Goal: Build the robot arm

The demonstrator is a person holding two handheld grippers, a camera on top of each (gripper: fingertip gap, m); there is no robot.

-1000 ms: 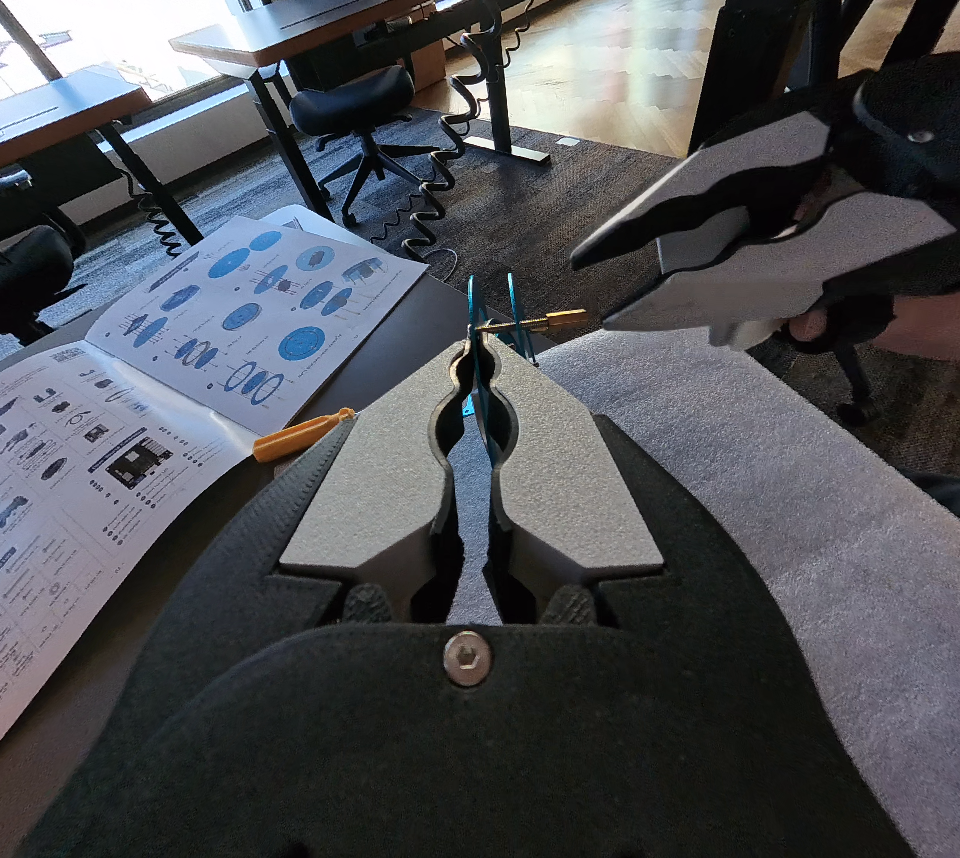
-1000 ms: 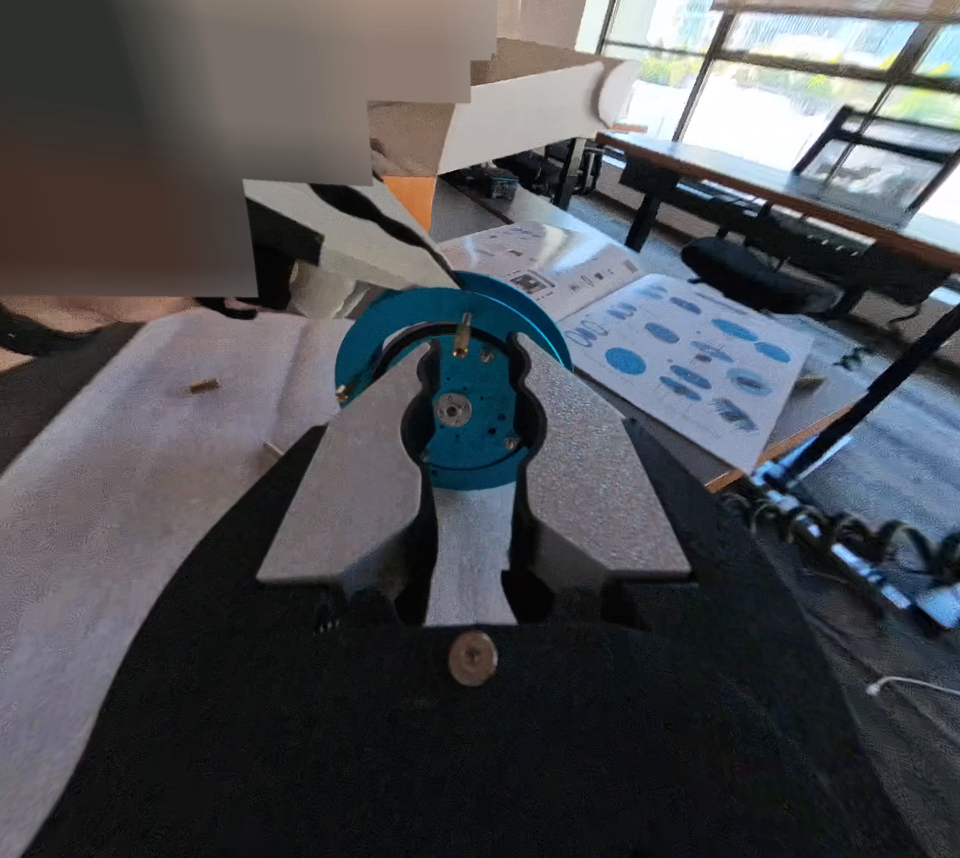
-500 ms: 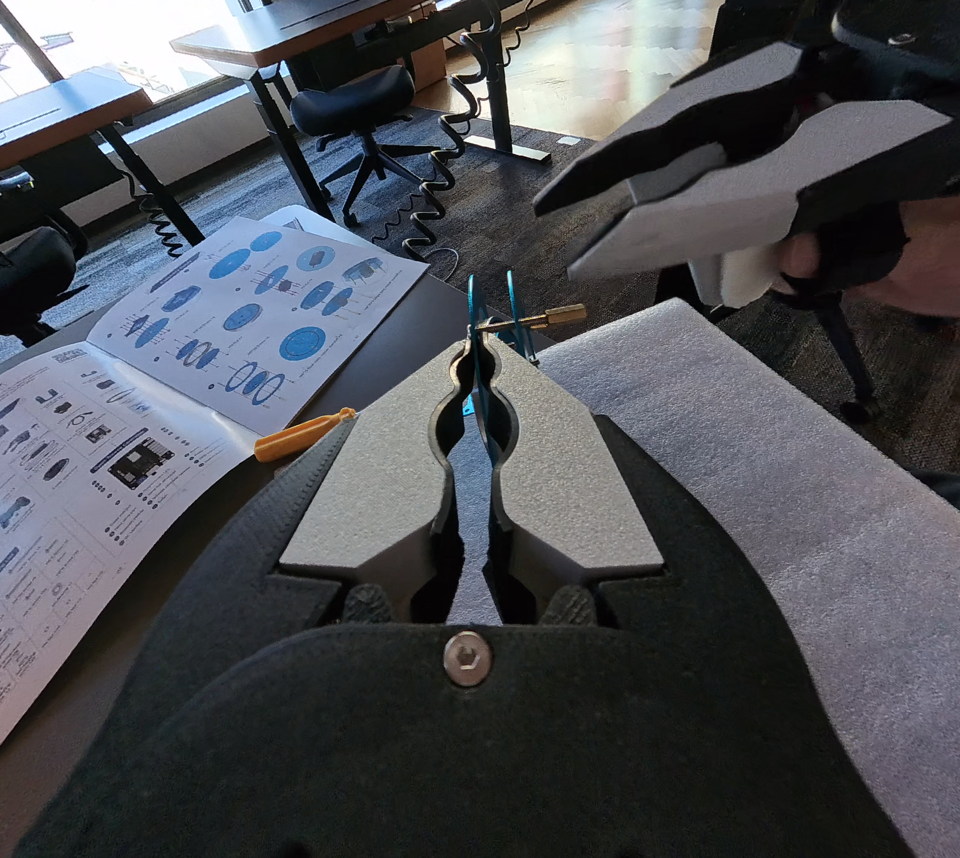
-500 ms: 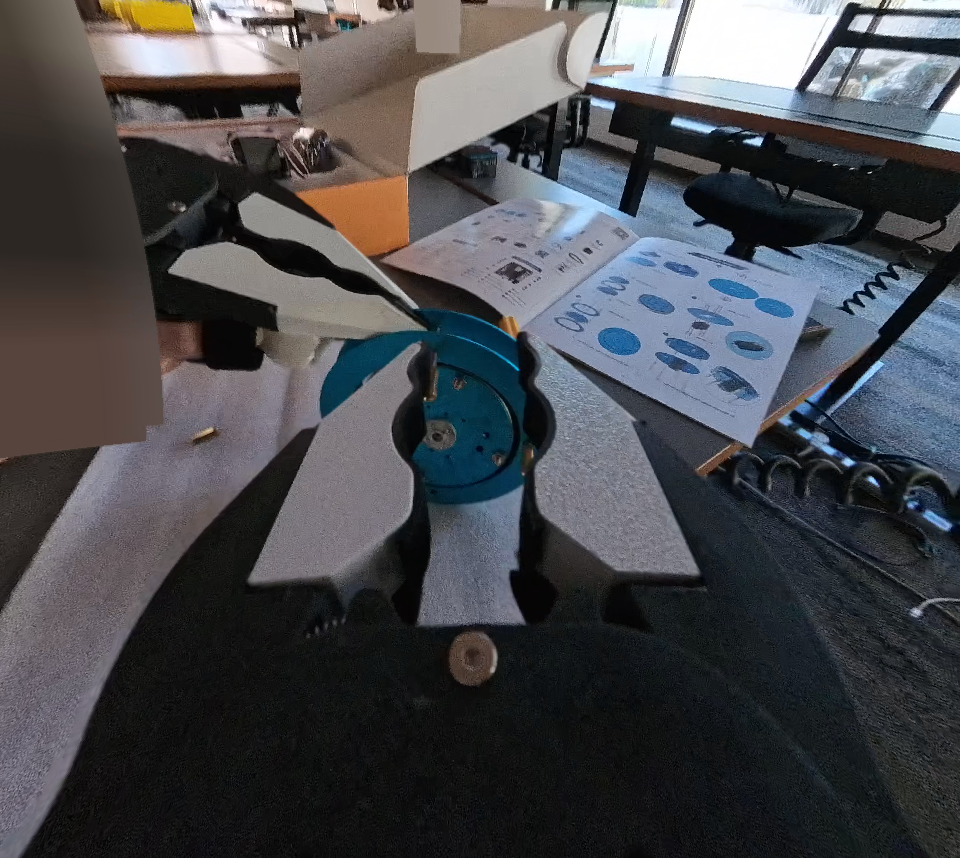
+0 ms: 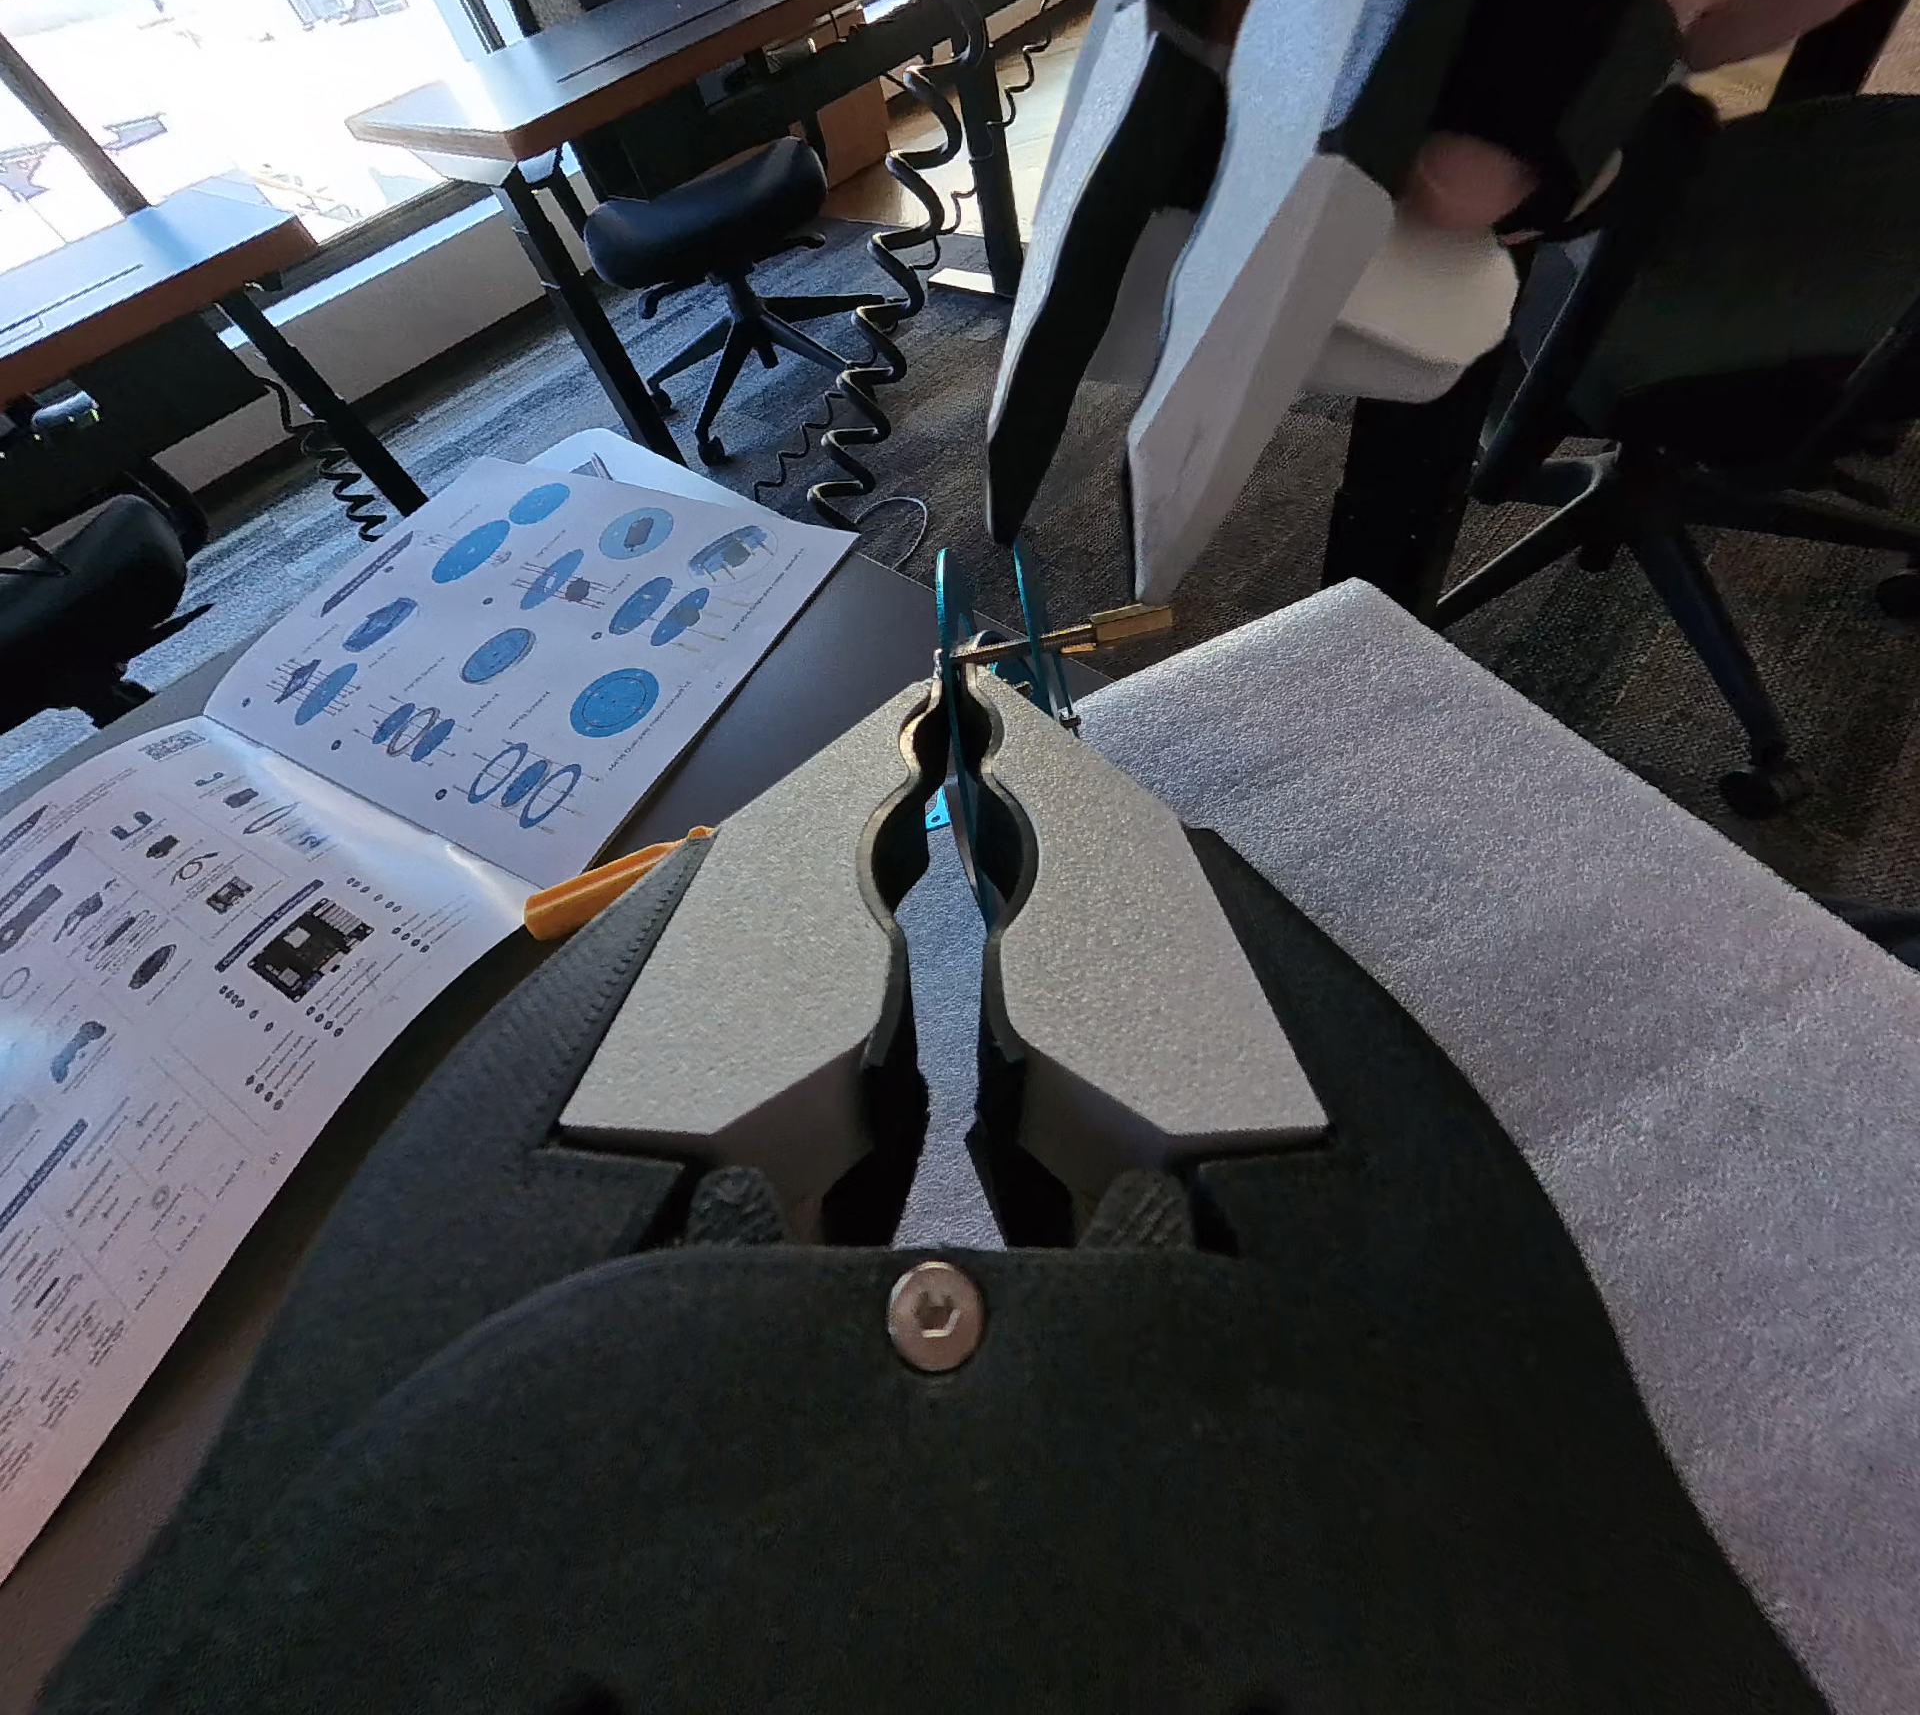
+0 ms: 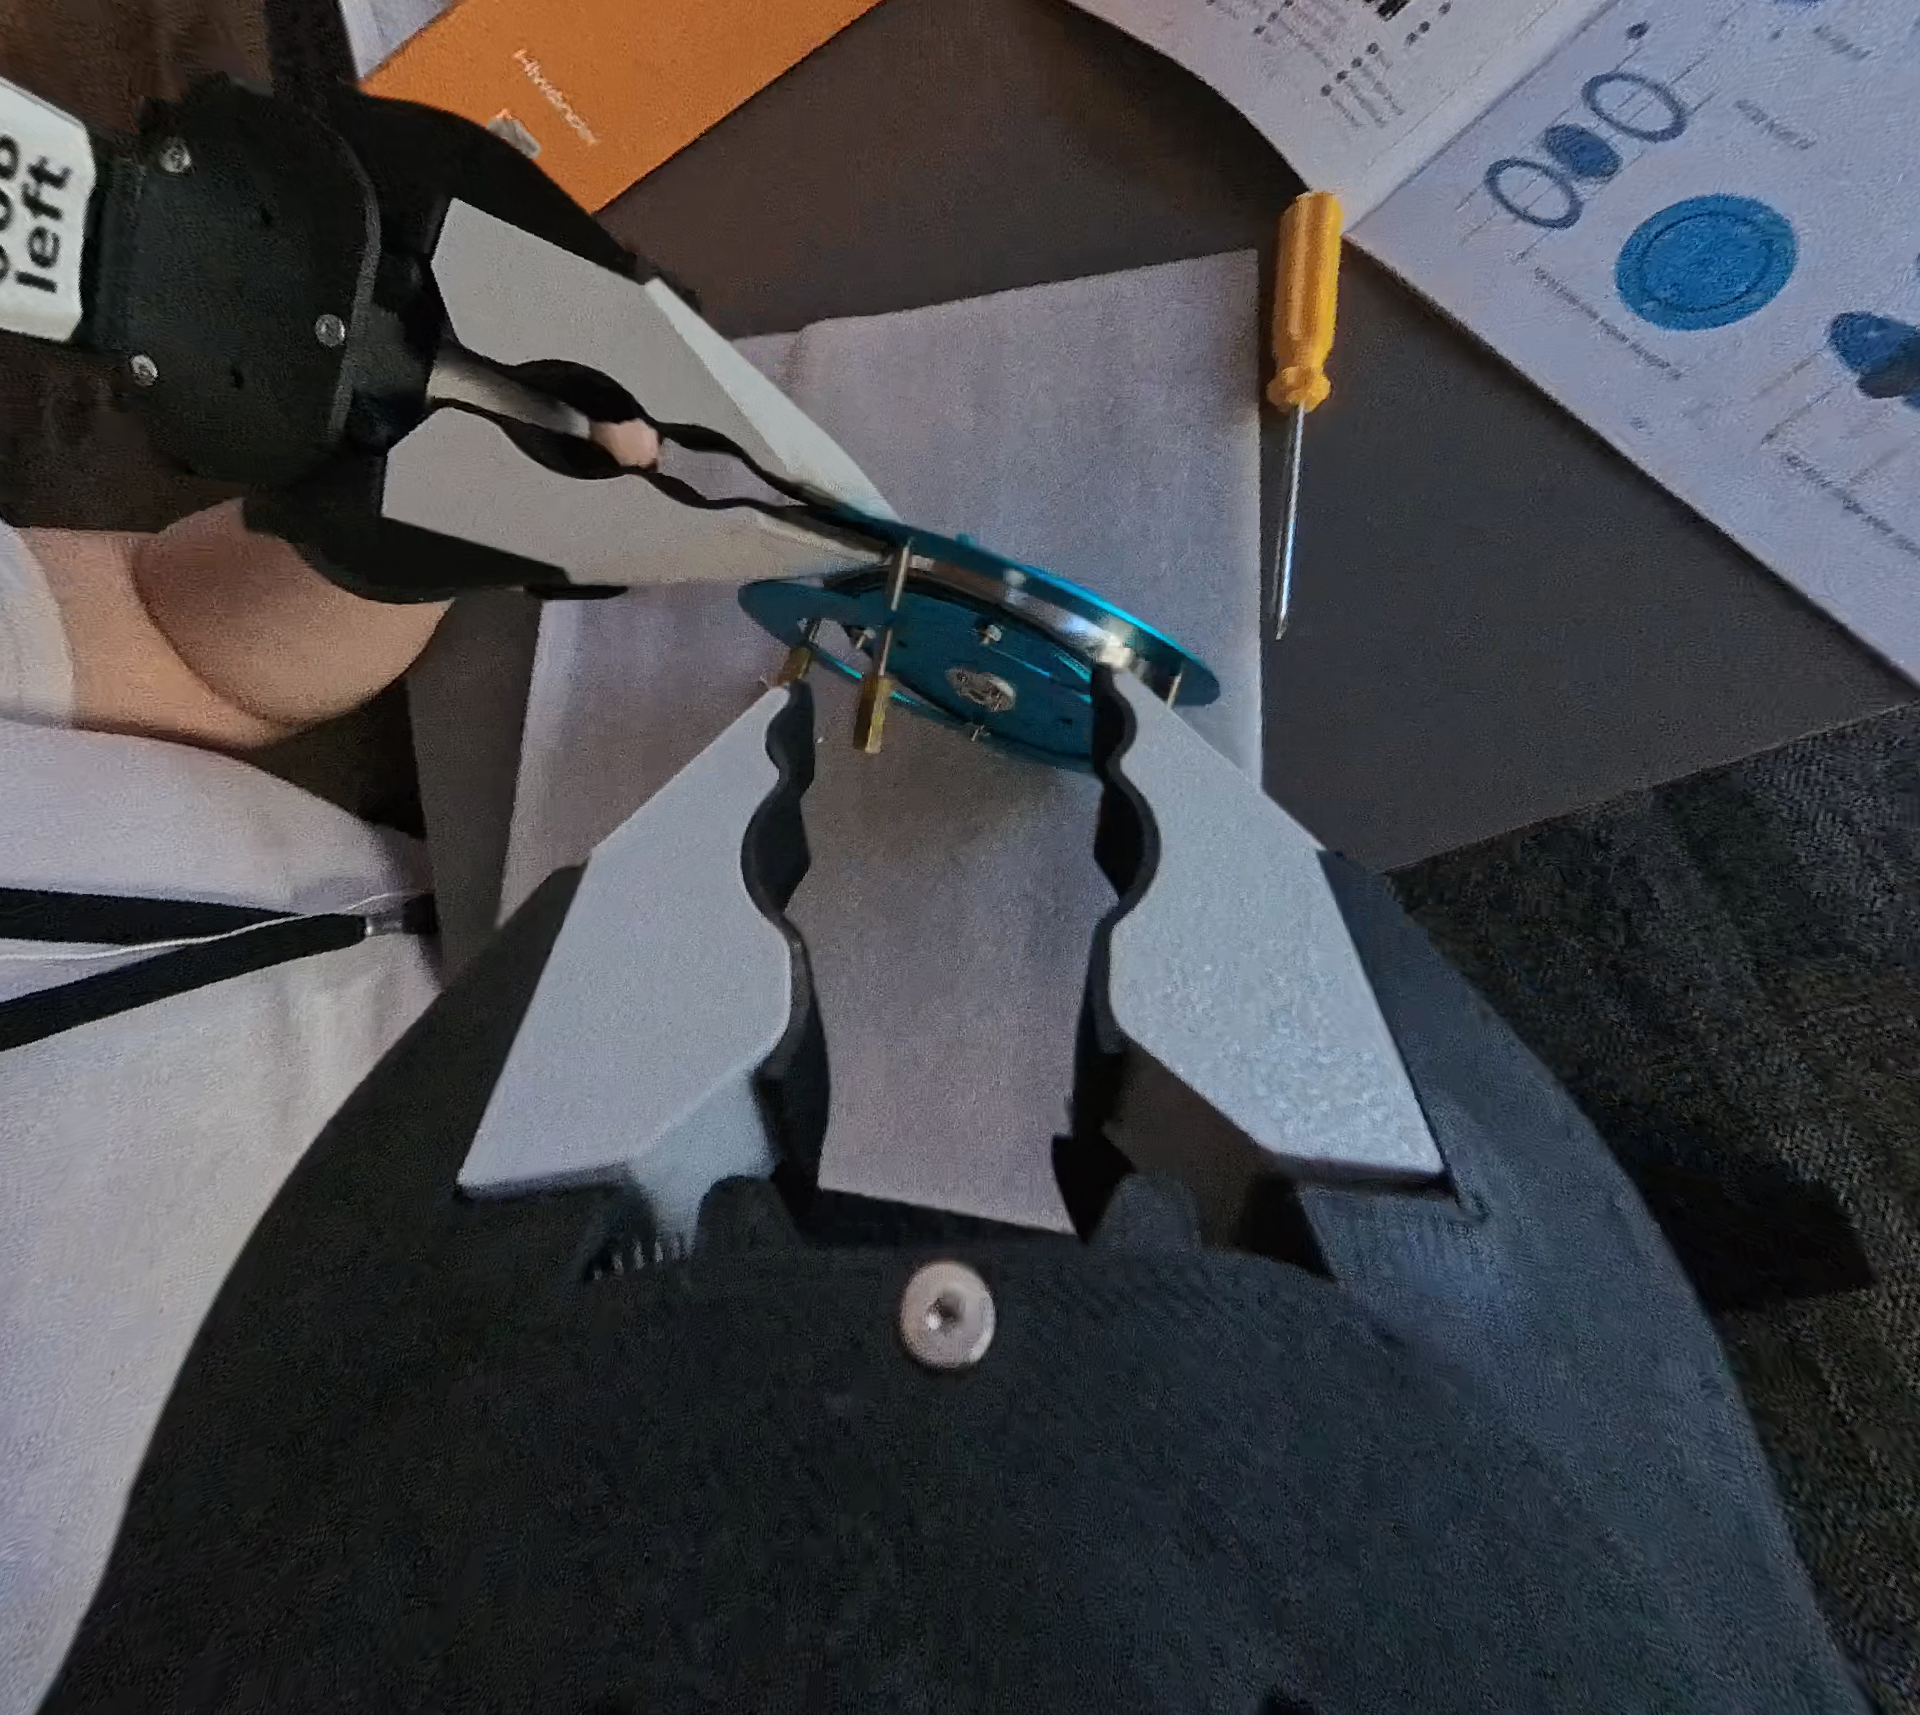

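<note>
Left wrist view: left gripper (image 5: 951,709) is clamped on the rim of the blue disc assembly (image 6: 977,657), held edge-on above the white foam sheet (image 5: 1455,990) on the table (image 6: 1039,138). Right gripper (image 6: 940,709) hangs just over it, fingers spread, empty. Looks like rigid, light metal; brass standoffs (image 6: 868,720) stick out, so the rim is the safer hold. Orange screwdriver (image 6: 1304,294) lies beside the foam.

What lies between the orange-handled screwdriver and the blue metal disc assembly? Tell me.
Only bare white foam sheet separates screwdriver from disc assembly, in the right wrist view.
</note>
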